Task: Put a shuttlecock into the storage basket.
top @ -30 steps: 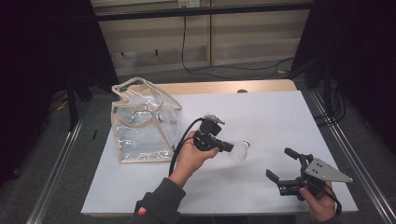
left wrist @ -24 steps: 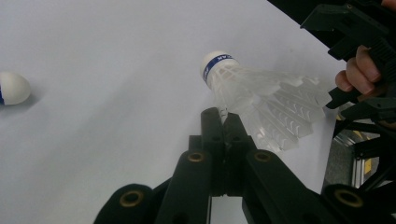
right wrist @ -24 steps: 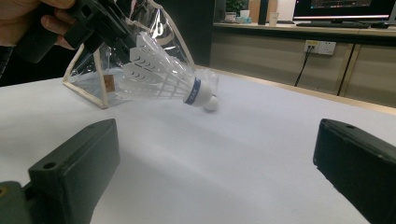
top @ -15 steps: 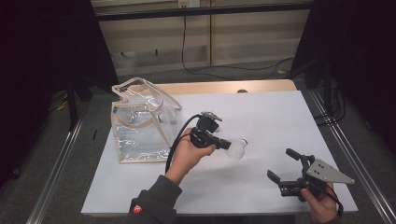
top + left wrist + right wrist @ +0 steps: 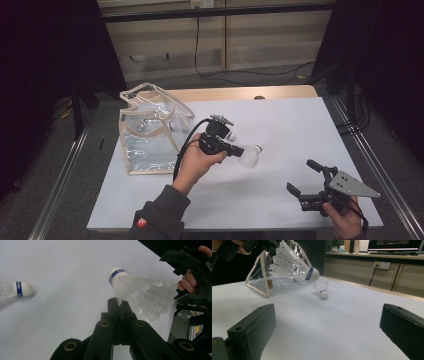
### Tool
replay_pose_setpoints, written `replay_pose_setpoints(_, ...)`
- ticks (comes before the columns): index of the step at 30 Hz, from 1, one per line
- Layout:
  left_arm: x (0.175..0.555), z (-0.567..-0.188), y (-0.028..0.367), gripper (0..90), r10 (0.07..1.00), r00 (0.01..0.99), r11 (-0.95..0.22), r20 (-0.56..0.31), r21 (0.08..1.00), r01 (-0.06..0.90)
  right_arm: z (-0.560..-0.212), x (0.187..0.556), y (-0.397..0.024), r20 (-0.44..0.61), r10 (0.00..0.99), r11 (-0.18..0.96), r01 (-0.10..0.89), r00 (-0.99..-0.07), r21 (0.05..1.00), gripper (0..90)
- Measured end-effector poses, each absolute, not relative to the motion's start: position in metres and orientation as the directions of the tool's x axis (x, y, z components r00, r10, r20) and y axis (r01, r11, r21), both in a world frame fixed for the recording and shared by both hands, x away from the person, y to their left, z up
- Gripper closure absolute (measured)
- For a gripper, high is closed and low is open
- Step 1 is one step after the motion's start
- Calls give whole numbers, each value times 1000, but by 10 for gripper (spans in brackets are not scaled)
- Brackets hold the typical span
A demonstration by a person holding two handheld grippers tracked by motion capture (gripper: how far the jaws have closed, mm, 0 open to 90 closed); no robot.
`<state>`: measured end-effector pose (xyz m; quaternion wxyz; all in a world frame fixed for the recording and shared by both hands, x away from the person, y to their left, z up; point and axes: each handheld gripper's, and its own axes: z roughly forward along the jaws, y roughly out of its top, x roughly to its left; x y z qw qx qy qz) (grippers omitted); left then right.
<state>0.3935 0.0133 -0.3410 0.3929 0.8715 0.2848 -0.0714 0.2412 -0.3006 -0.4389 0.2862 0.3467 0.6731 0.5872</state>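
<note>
While pinched aloft, shuttlecock [image 5: 250,154] lies level, cork rightward.

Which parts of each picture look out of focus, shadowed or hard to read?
High view: dark surroundings, held shuttlecock small and pale on the white table. Left gripper view: near black fingers soft. Right gripper view: own fingers blurred; second shuttlecock hazy, casting a faint shadow.

The left gripper [image 5: 235,149] holds a shuttlecock [image 5: 249,155] above the white surface [image 5: 280,125], beside a clear bag [image 5: 147,132]; the right gripper [image 5: 305,179] rests with jaws apart.
</note>
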Motion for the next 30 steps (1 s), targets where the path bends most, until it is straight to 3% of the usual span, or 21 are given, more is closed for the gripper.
replay_pose_setpoints(30, 401, -322, 34, 900, 472, 816, -521, -334, 641, 564, -439, 246, -296, 22, 793, 72, 129, -609, 989, 2)
